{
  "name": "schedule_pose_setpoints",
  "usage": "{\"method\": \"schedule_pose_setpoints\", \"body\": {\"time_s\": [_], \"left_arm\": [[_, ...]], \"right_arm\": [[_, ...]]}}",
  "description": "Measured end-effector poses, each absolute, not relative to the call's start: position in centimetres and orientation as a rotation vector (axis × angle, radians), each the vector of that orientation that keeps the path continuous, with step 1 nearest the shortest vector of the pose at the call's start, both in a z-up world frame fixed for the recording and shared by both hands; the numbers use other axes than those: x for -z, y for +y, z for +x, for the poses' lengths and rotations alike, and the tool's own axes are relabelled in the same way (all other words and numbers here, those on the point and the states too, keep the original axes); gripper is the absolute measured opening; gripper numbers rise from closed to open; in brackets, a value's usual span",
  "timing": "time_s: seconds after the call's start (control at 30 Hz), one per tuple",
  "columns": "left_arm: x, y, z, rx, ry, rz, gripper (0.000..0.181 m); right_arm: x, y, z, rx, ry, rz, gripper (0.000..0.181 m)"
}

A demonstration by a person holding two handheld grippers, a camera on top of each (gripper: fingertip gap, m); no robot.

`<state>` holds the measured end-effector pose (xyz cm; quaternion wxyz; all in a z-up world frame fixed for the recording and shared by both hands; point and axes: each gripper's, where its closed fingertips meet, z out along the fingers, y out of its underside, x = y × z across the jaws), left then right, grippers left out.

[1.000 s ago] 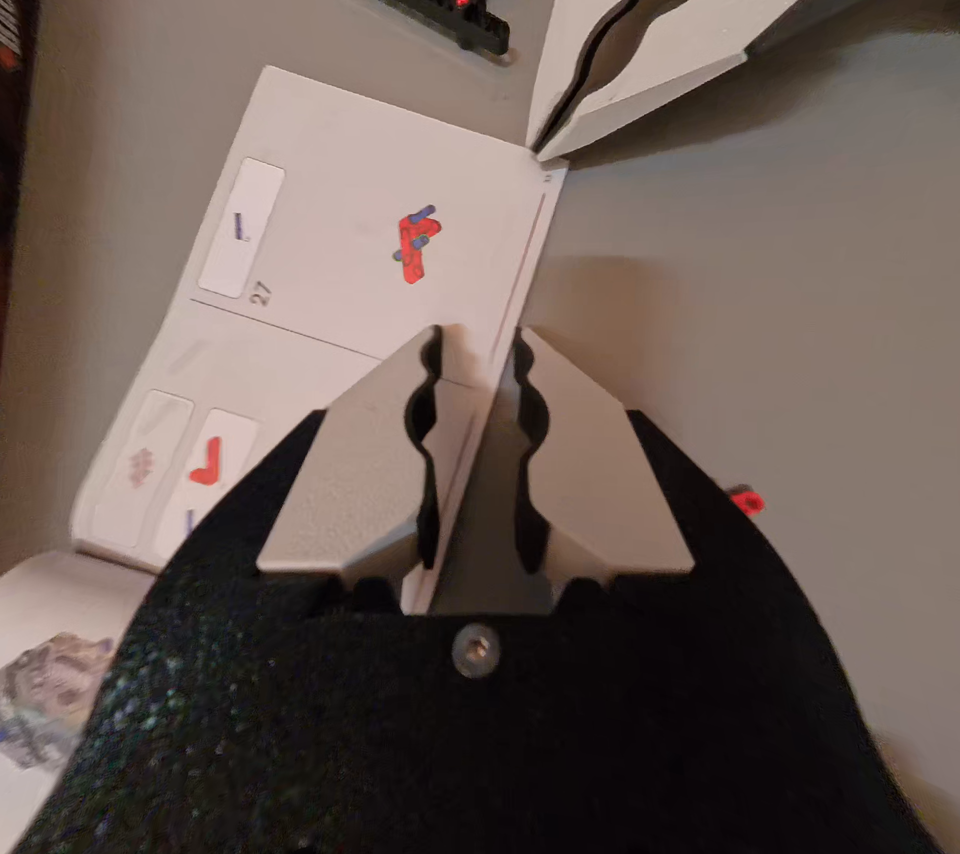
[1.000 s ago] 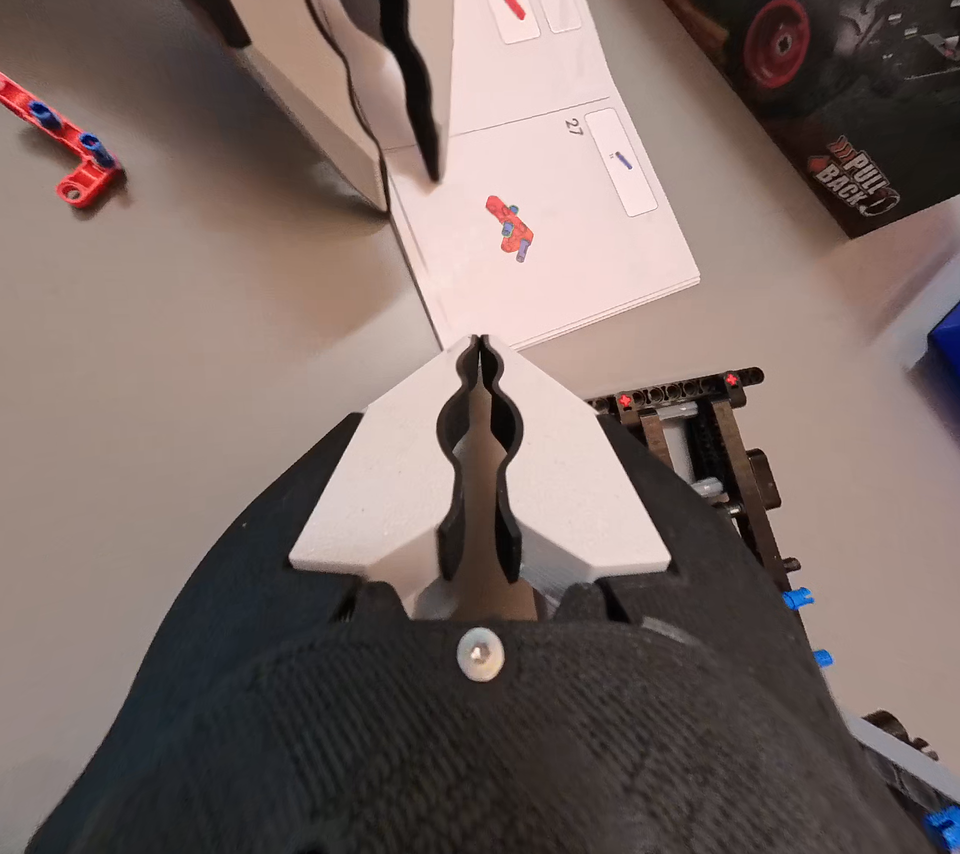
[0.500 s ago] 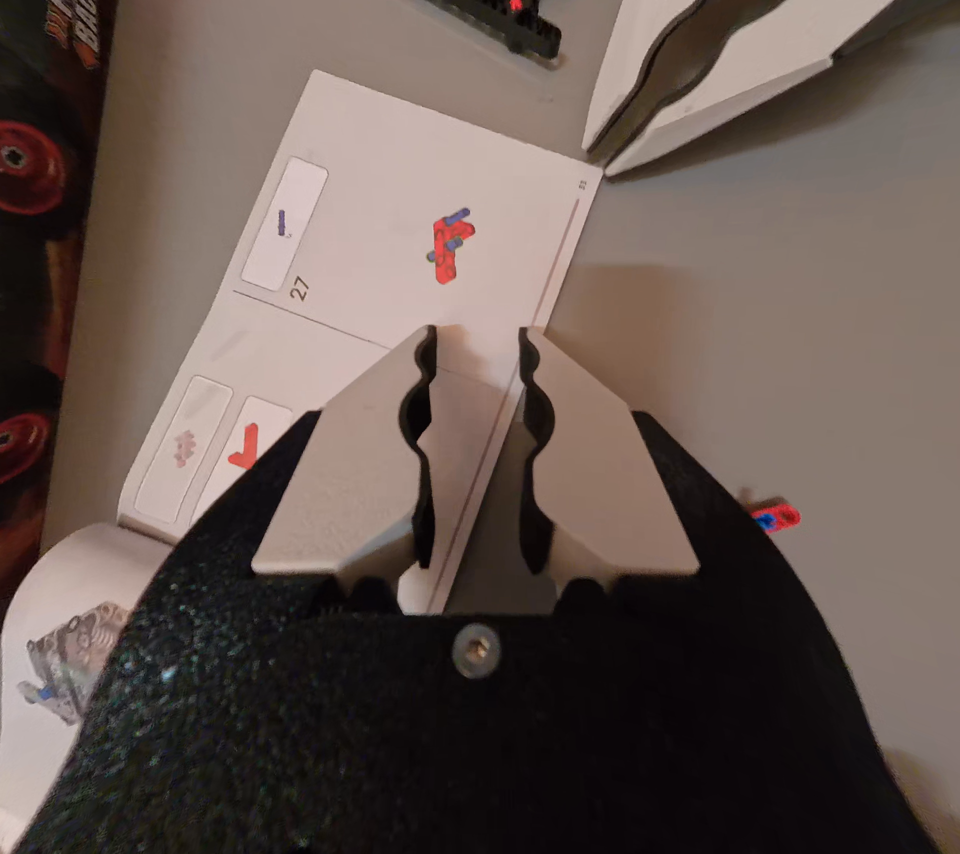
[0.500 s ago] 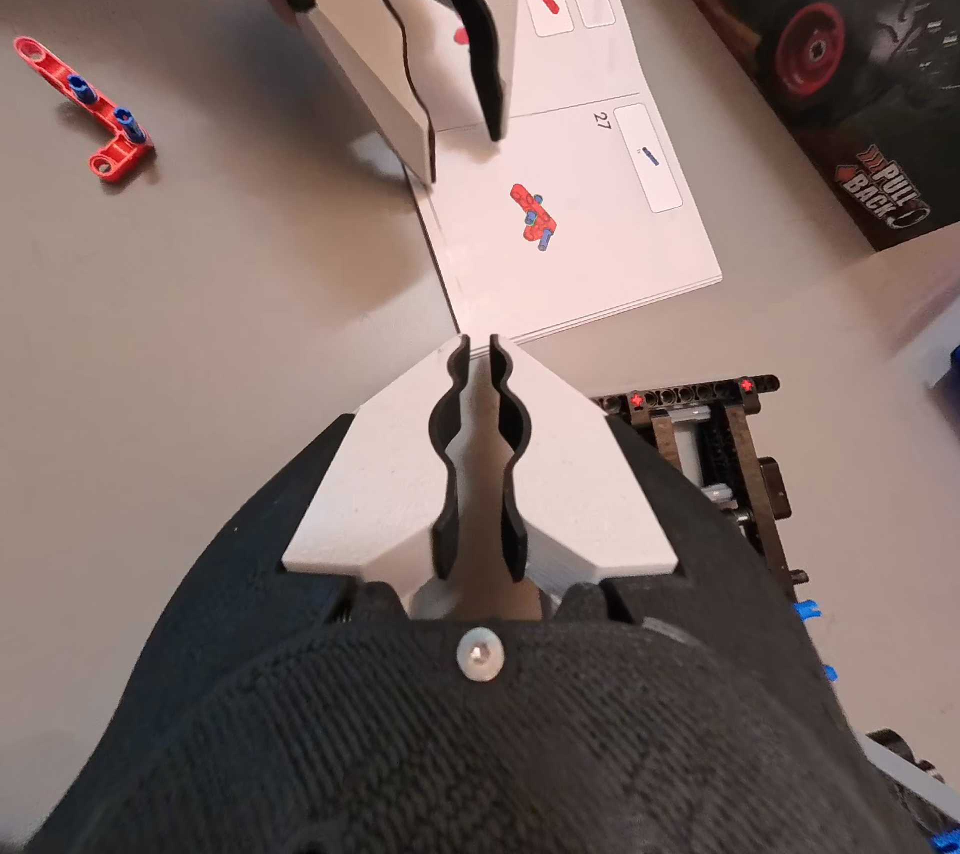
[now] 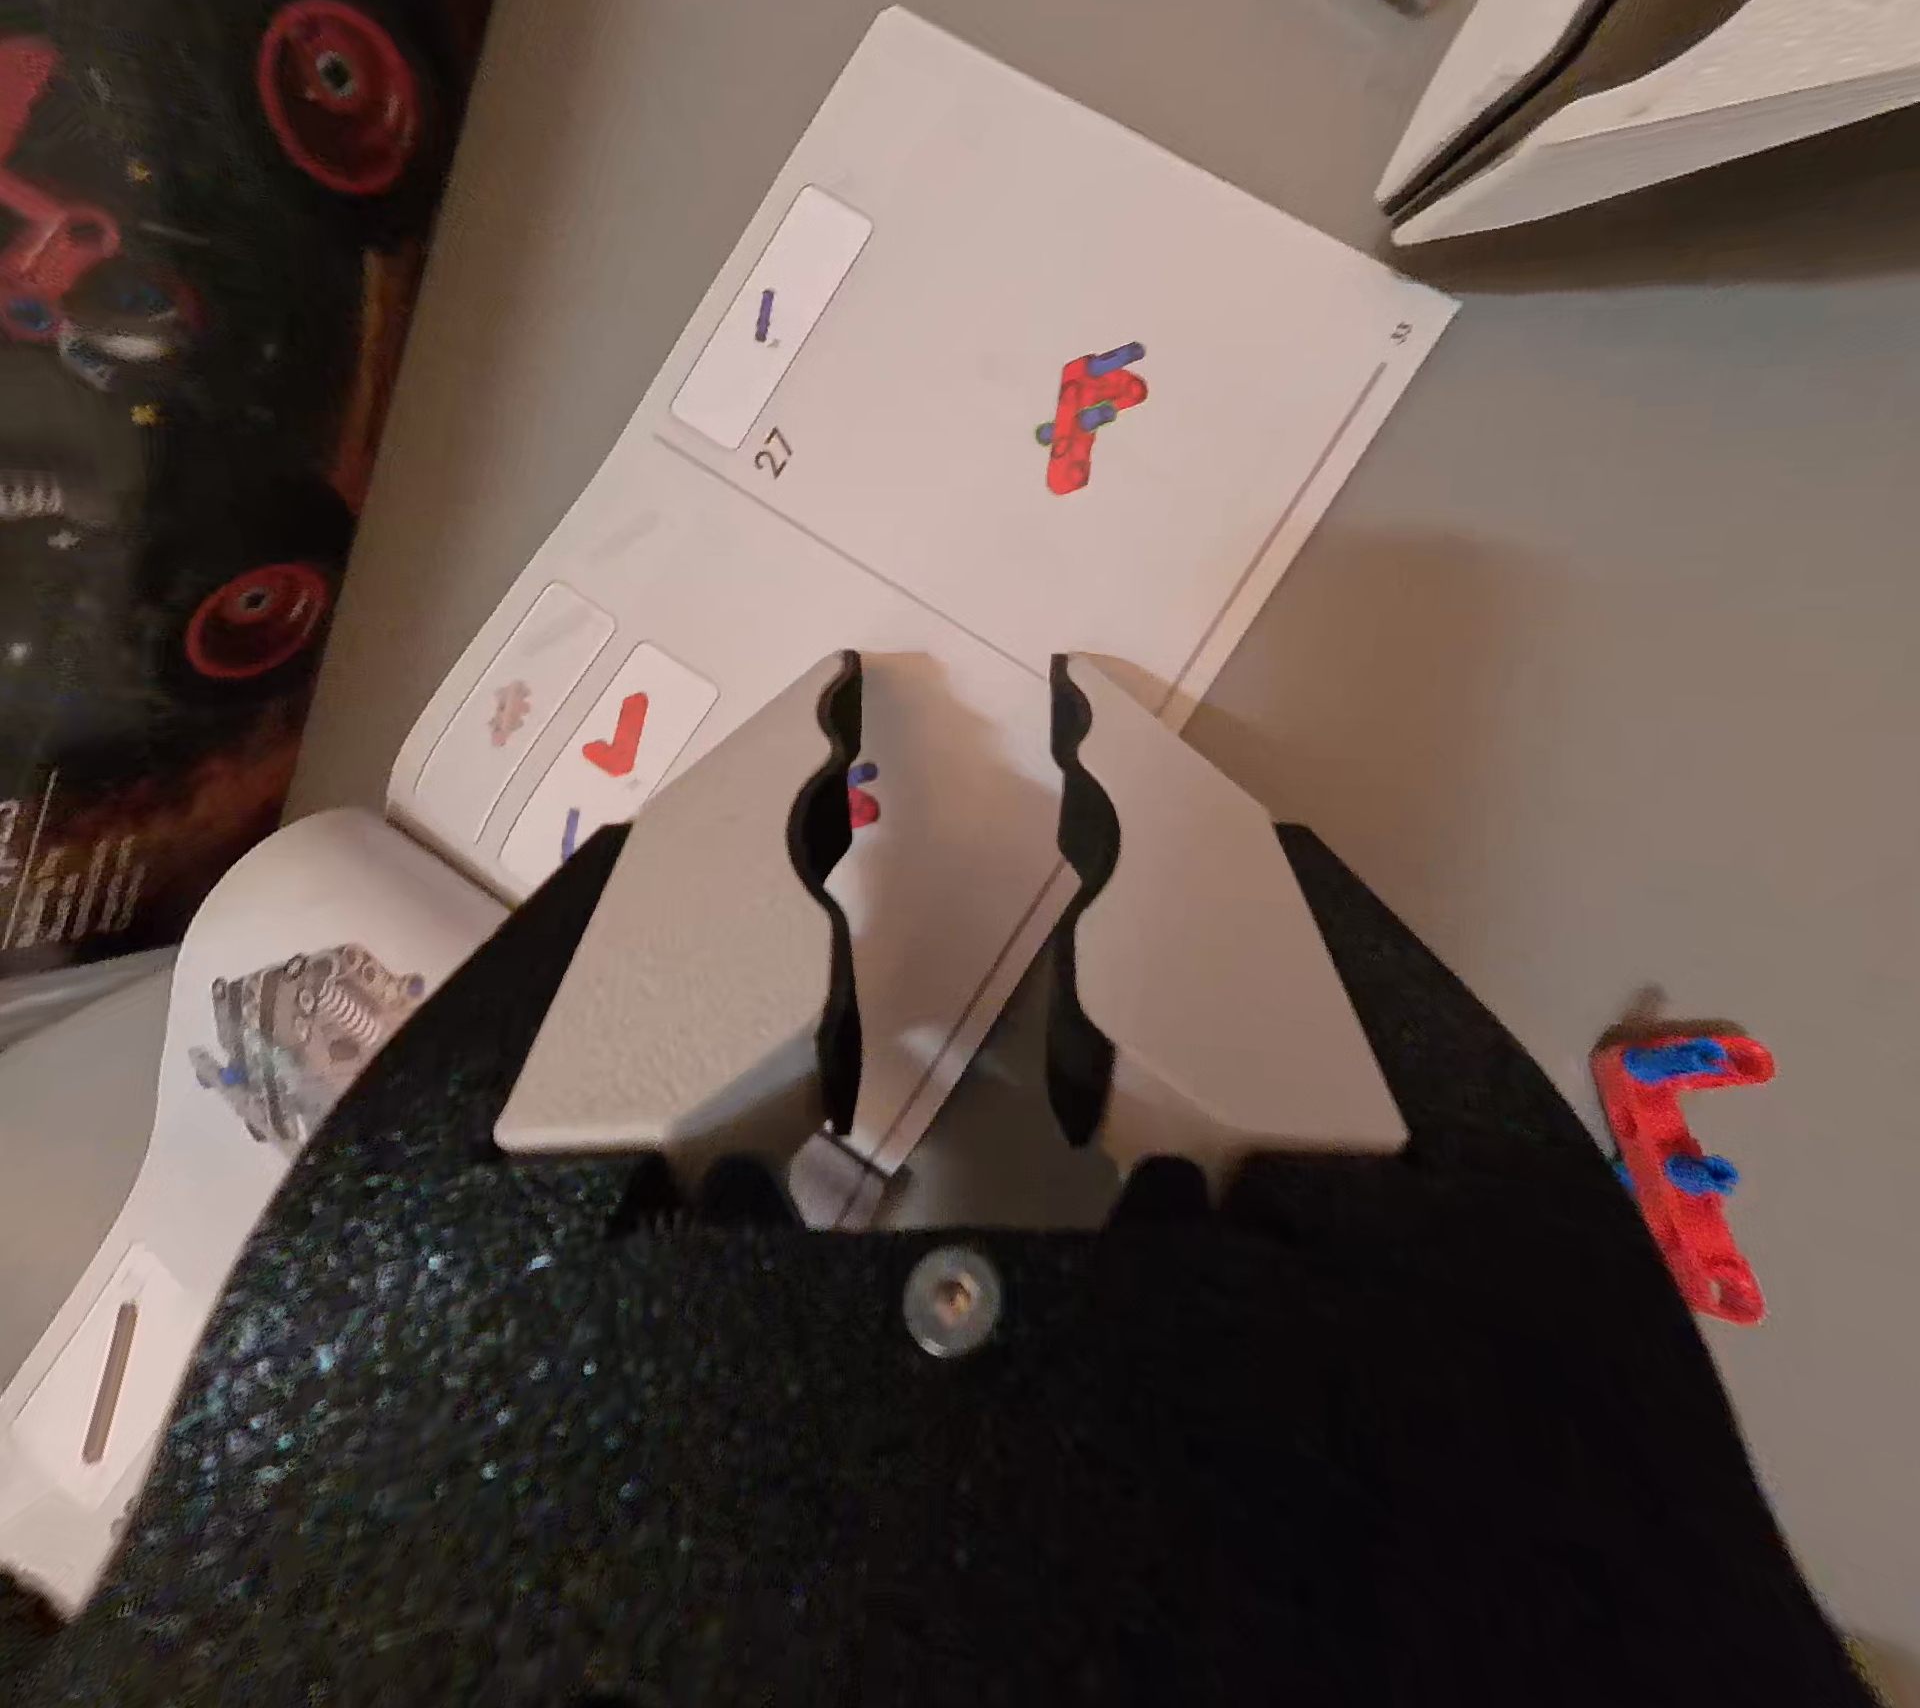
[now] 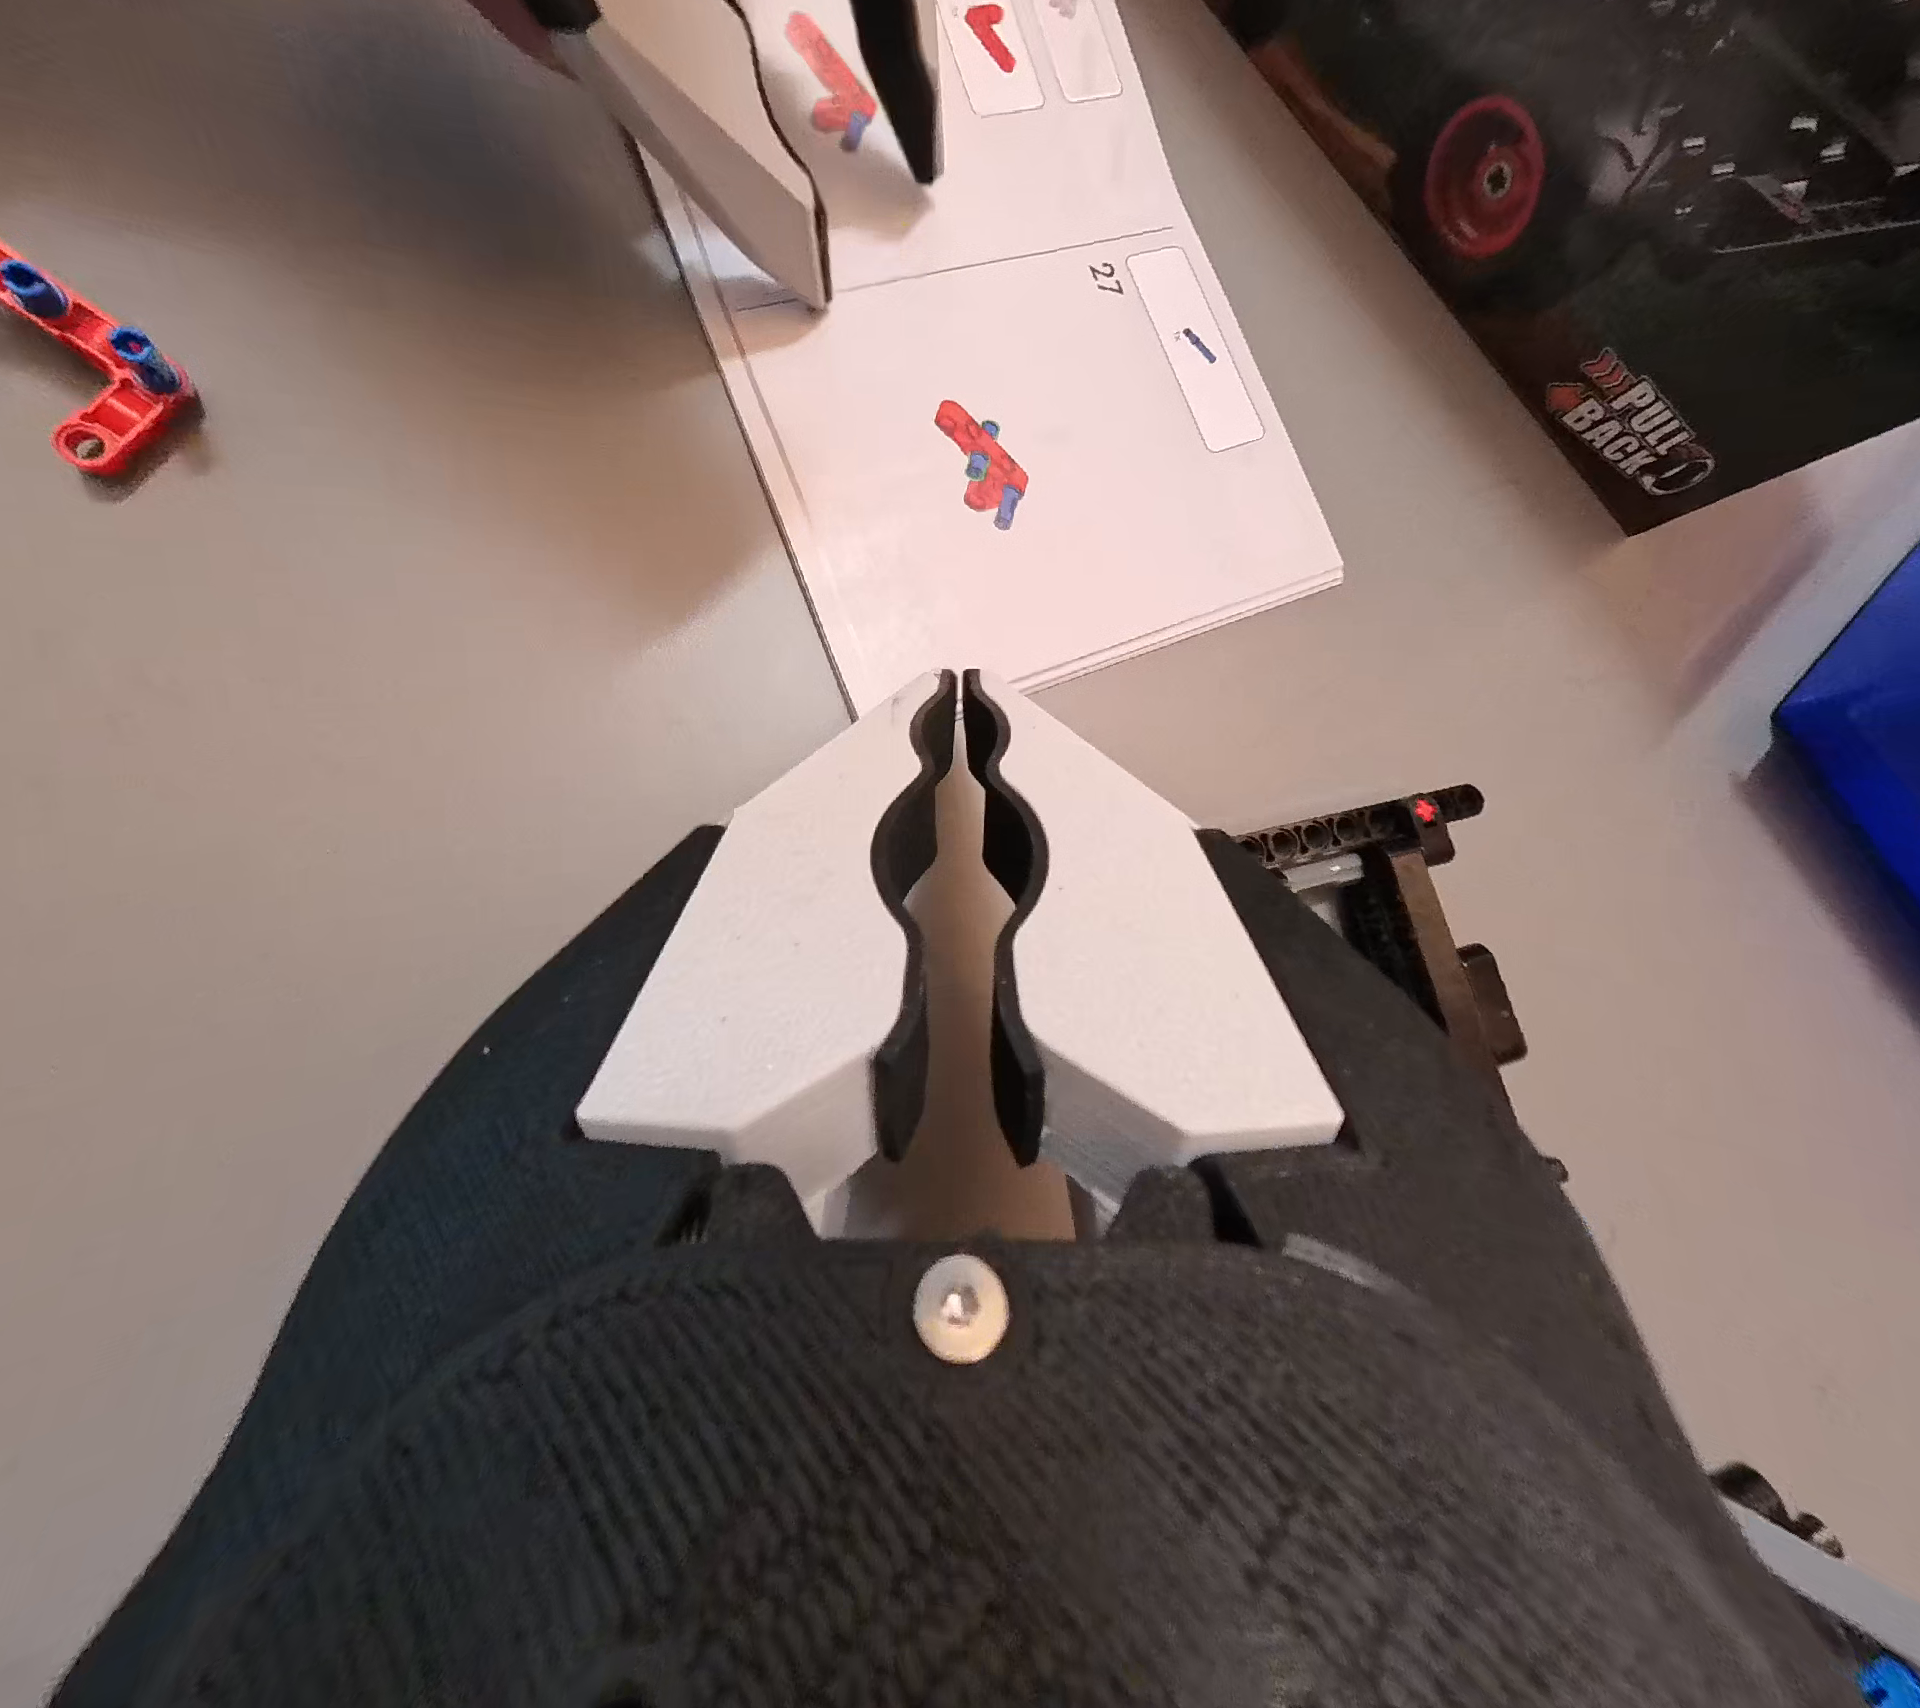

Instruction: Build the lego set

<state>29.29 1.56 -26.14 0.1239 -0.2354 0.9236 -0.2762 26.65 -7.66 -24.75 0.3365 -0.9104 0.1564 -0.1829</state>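
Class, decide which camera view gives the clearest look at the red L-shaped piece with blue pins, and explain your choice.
The left wrist view: the red L-shaped piece lies whole on the table beside that hand-held gripper, both arms and blue pins visible. In the right wrist view the piece sits farther off, cut by the left edge.

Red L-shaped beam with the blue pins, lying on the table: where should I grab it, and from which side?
Probably the long arm of the red L-shaped beam, on the bare stretch past the blue pins. It lies flat on the table, so come straight down with the left gripper, which is open and nearest, and close across the arm's narrow width; the upright pins block other spots.
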Motion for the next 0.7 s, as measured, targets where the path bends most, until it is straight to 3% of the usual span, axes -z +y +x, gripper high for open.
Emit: {"method": "schedule_pose_setpoints", "body": {"time_s": [0.17,0.3,0.43,0.5,0.7], "left_arm": [[25.9,1.6,28.5,0.87,2.737,-0.681,0.047],[26.5,0.6,27.3,0.883,2.828,-0.573,0.062],[26.4,0.6,27.1,0.87,2.858,-0.55,0.048],[26.2,0.3,26.4,0.91,2.907,-0.541,0.032],[26.1,0.9,26.9,0.952,2.932,-0.566,0.028]], "right_arm": [[24.7,-7.0,26.5,0.478,0.371,-2.363,0.005],[24.9,-6.6,25.8,0.427,0.346,-2.378,0.02],[24.8,-6.6,25.1,0.403,0.298,-2.391,0.03],[24.7,-6.6,25.1,0.389,0.296,-2.388,0.033],[24.8,-6.4,25.3,0.37,0.19,-2.44,0.039]]}}
